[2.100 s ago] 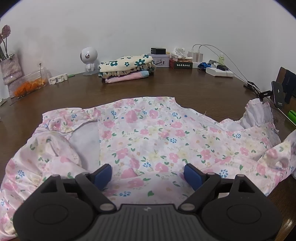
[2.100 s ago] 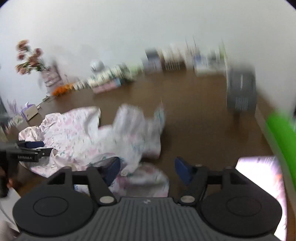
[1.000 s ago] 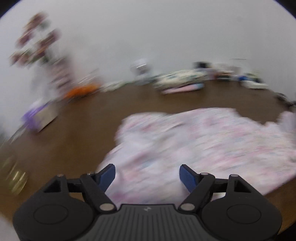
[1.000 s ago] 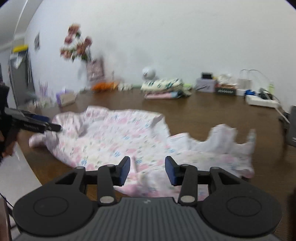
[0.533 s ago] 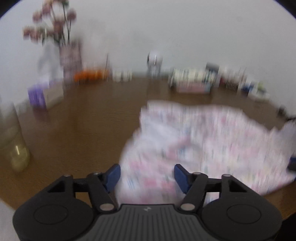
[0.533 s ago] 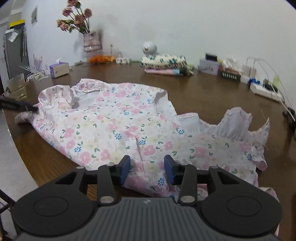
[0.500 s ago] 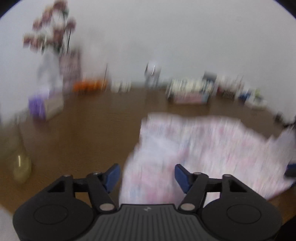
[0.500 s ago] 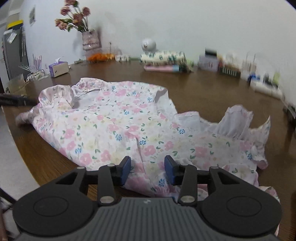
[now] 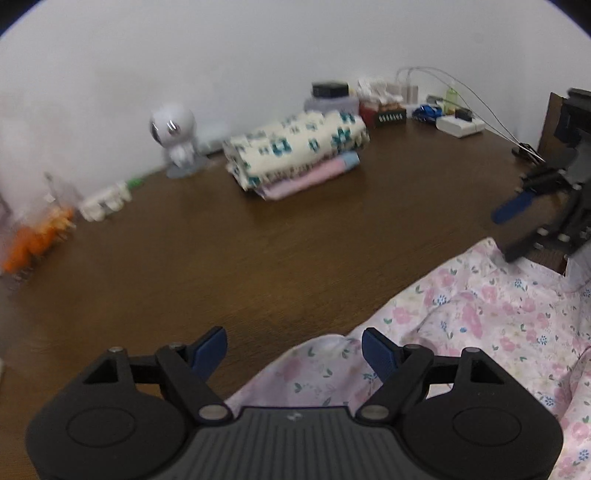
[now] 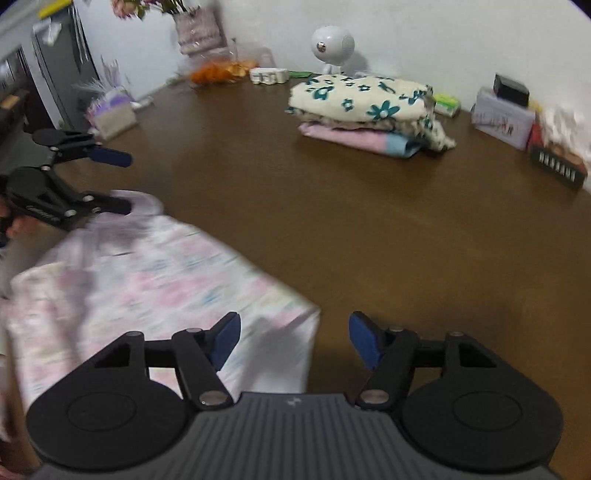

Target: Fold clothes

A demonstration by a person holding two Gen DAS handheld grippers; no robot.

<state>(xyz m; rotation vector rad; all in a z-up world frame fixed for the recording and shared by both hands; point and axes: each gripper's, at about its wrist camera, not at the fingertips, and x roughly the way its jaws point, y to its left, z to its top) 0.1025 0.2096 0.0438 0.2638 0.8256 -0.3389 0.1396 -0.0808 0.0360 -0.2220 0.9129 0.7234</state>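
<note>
We have swung both grippers to the floral garment's [image 9: 491,317] far edge; left gripper [image 9: 294,350] and right gripper [image 10: 294,338] hang released, the next fold not begun

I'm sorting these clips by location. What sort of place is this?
Probably a lived-in home room: a wooden table against a white wall, folded clothes stacked on it, a flower vase, a tissue box, and chargers.

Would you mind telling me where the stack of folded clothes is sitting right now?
The stack of folded clothes sits at the far side of the table near the wall, just right of the round white camera, well beyond the pink floral garment.
</note>
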